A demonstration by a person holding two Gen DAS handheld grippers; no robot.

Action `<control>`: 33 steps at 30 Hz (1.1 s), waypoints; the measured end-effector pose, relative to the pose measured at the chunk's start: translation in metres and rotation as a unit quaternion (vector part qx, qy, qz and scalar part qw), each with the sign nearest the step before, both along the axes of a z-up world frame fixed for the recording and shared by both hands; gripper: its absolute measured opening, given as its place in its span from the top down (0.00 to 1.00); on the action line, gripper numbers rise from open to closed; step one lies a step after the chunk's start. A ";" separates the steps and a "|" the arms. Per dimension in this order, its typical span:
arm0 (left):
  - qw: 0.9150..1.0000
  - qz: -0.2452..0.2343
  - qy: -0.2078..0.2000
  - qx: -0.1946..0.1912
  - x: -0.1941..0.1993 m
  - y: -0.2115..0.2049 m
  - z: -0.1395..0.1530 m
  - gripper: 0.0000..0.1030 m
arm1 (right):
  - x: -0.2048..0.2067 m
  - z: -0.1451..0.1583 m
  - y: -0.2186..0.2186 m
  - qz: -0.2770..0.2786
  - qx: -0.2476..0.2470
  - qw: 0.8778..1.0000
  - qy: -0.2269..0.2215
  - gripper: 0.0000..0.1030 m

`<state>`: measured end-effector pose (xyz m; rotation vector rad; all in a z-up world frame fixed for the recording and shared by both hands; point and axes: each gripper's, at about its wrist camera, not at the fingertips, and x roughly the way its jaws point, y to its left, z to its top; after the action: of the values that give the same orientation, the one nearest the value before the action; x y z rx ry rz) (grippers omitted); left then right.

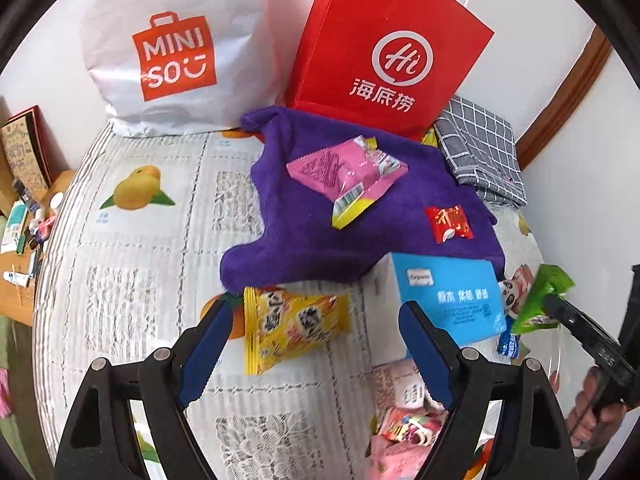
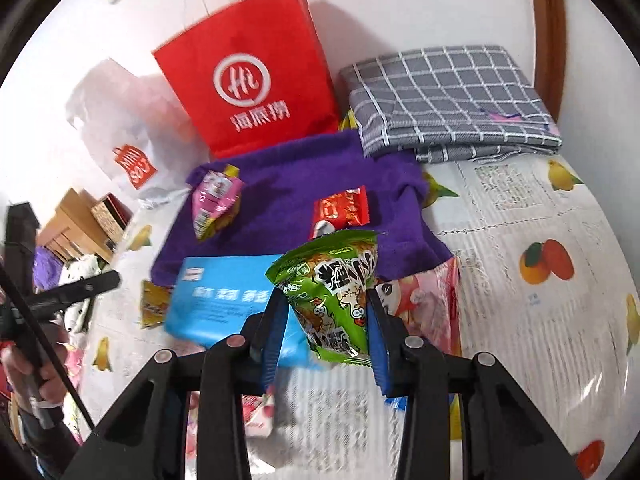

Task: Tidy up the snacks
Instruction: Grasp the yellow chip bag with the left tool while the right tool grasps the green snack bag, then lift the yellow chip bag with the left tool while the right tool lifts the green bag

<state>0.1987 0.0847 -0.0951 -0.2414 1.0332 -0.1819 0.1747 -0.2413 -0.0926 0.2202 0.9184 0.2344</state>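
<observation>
Snacks lie scattered over a table [image 1: 132, 264] covered with a cloth printed with fruit and blocks of text. Largest of what stands on it are two bags against the far wall: a white MINISO bag [image 1: 176, 48] on the left and a red paper bag [image 1: 384, 48] with a white round logo just to its right. A purple towel [image 1: 340, 216] spreads in front of the red bag, and a folded grey checked cloth [image 2: 452, 100] lies beside it toward the right. At the towel's near edge sits a blue box [image 1: 448, 300] with white lettering. On the towel rest a pink packet [image 1: 344, 172] with a yellow end and, well apart from it, a small red packet [image 1: 448, 224]. A yellow snack bag [image 1: 292, 324] lies flat on the table just in front of the towel's near left corner. More pink packets [image 1: 404, 420] are heaped near the box. The left gripper [image 1: 316, 344] hangs over the yellow bag with its jaws spread wide, and nothing is between the blue pads. The right gripper [image 2: 328, 320] has closed its pads on the sides of a green snack bag [image 2: 332, 288], which it holds upright above the table, just in front of the blue box.
</observation>
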 end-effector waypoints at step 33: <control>0.999 -0.008 0.030 -0.011 0.024 -0.015 -0.062 0.52 | -0.025 -0.088 0.022 0.038 -0.030 0.994 0.094 0.59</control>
<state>0.2227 0.0699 -0.1575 -0.2612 1.0934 -0.2012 0.1498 -0.2194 -0.1808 0.1537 1.1213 0.2590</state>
